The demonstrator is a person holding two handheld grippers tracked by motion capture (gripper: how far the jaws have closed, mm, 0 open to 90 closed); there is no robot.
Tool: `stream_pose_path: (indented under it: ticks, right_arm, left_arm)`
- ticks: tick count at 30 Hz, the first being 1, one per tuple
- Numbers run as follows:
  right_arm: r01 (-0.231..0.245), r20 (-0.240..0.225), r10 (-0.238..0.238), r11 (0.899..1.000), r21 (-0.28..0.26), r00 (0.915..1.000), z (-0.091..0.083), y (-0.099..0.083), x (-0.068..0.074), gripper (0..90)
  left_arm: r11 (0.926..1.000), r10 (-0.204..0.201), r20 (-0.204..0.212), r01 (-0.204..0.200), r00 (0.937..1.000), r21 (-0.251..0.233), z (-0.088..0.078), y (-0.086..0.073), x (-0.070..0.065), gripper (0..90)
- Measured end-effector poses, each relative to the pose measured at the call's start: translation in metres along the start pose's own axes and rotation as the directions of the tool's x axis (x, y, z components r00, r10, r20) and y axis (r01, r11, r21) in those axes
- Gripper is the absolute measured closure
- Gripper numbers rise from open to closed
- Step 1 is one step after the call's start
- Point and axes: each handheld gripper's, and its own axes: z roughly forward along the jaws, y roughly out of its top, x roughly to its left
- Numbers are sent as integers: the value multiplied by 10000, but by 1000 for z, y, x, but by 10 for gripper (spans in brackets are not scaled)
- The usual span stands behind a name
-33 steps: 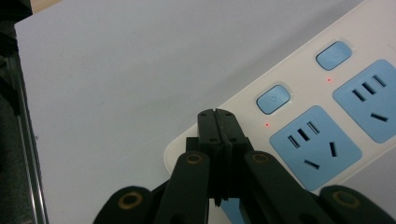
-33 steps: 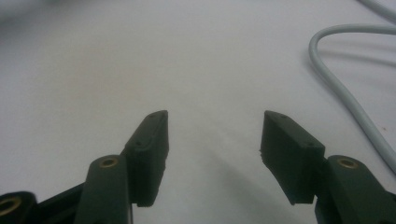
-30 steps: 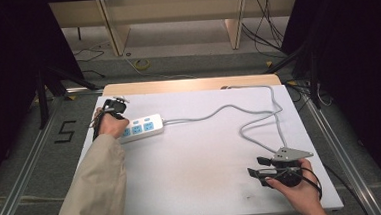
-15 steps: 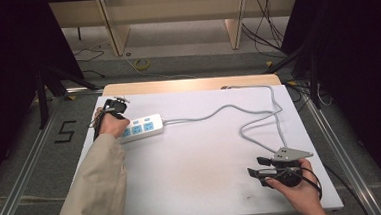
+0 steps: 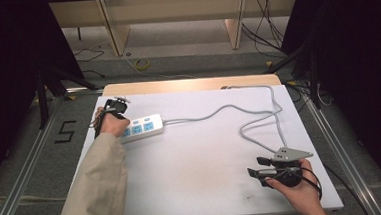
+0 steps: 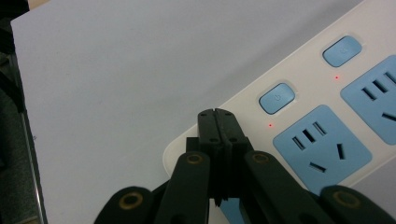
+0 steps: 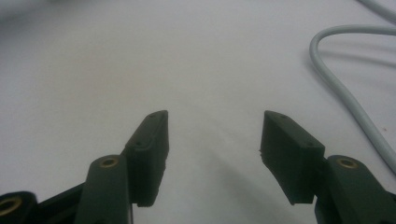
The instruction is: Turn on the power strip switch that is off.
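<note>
While the left gripper point(image 6: 217, 116), jaws pressed together on nothing, hung over the power strip point(image 5: 140, 127) at the high view's left, the right gripper point(image 5: 258, 167) lay spread apart, lower right. Step, judged: switch-pressing; next, nudge tips onto nearest button point(image 6: 277, 98).

Glossy plastic power strip point(image 6: 299, 121), matt table point(image 6: 116, 70)

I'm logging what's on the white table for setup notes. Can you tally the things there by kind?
Power strip: 1
Grey cable: 1
Handheld grippers: 2, the left gripper and the right gripper
Total: 4
</note>
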Motion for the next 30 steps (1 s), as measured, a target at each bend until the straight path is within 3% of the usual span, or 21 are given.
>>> stream_pose_path:
  ticks: [12,30]
  right_arm:
    - [10,-3,-10,10000,12,10000,0,0,0,431]
    - [42,-8,-42,10000,-5,10000,0,0,0,431]
  left_arm:
    - [9999,-113,46,113,9999,29,1,0,0,900]
    - [10000,63,-190,-62,9998,72,2,1,-3,899]
